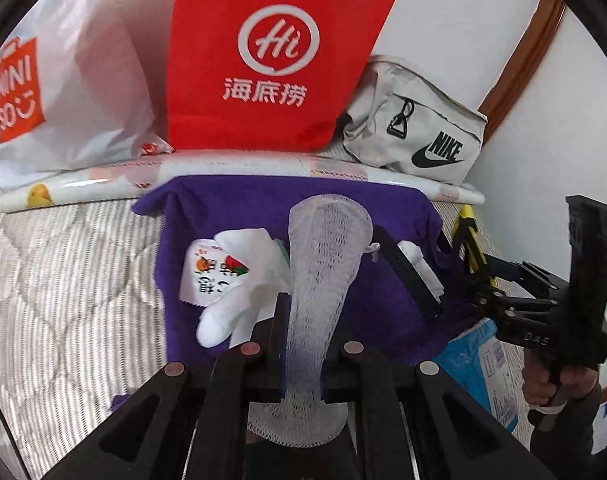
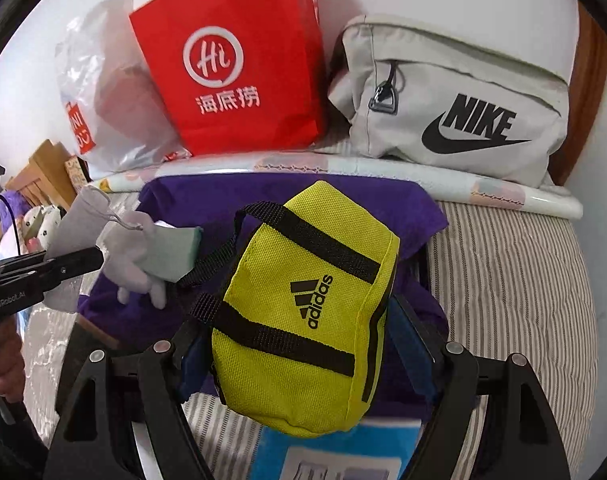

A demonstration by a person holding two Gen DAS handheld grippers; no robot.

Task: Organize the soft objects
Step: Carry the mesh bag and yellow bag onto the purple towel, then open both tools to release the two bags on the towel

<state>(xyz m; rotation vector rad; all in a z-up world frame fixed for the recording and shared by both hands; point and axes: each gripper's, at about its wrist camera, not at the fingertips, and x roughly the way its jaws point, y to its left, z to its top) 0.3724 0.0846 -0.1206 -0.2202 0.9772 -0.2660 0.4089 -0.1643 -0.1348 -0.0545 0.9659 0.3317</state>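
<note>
My left gripper (image 1: 303, 316) is shut on a white mesh net sleeve (image 1: 323, 256) and holds it upright above a purple cloth (image 1: 231, 204) spread on the bed. On the cloth lie a white glove (image 1: 239, 292) and a small fruit-print packet (image 1: 203, 276). My right gripper (image 2: 303, 320) is shut on a yellow Adidas pouch (image 2: 303, 312) with black straps, held above the same purple cloth (image 2: 207, 196). The right gripper also shows in the left wrist view (image 1: 467, 256). The left gripper shows in the right wrist view (image 2: 103, 258), with the net (image 2: 75, 224), glove (image 2: 135, 268) and a pale green pad (image 2: 171, 256).
At the back stand a red Hi paper bag (image 1: 271, 56), a white Miniso plastic bag (image 1: 55, 92) and a grey Nike pouch (image 1: 419, 128), behind a rolled printed sheet (image 1: 231, 172). A blue packet (image 1: 479, 368) lies at the cloth's near right. The striped quilt (image 1: 63, 280) surrounds it.
</note>
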